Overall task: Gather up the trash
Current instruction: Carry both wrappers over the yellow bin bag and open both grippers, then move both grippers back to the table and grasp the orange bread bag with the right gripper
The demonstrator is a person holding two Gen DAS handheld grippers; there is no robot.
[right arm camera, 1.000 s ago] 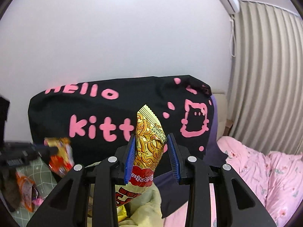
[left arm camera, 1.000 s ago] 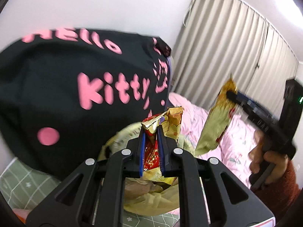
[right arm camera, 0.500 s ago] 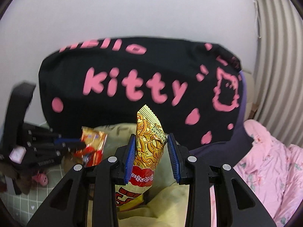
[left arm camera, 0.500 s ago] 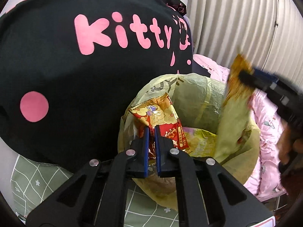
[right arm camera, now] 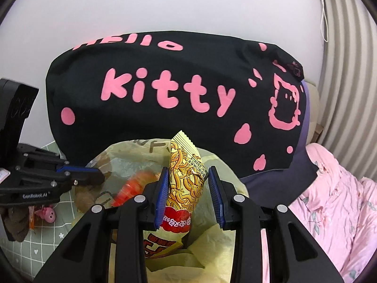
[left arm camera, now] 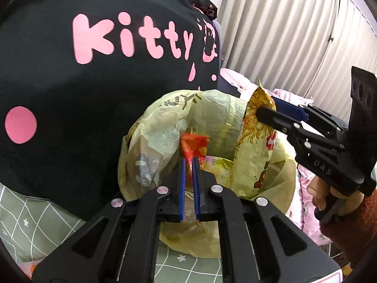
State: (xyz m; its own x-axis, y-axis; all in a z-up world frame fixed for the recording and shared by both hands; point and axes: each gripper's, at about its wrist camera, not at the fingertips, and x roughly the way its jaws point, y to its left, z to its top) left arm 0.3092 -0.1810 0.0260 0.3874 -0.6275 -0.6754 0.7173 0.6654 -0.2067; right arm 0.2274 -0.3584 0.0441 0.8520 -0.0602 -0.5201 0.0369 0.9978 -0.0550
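Observation:
A yellow plastic bag stands open below both grippers. My left gripper is shut, its blue pads almost touching. A red wrapper shows blurred just past the tips, over the bag's mouth. It looks clear of the pads. My right gripper is shut on a yellow noodle-snack packet. The packet stands upright, and its lower end hangs inside the bag's right side.
A black cushion with pink lettering leans on the wall behind the bag. A green checked sheet lies on the left and pink bedding on the right. A pink toy lies on the sheet. A hand holds the right gripper.
Both grippers have sunk toward the bag. The red wrapper, gripped between the left pads before, now sits blurred beyond the tips. The noodle packet stays in the right gripper.

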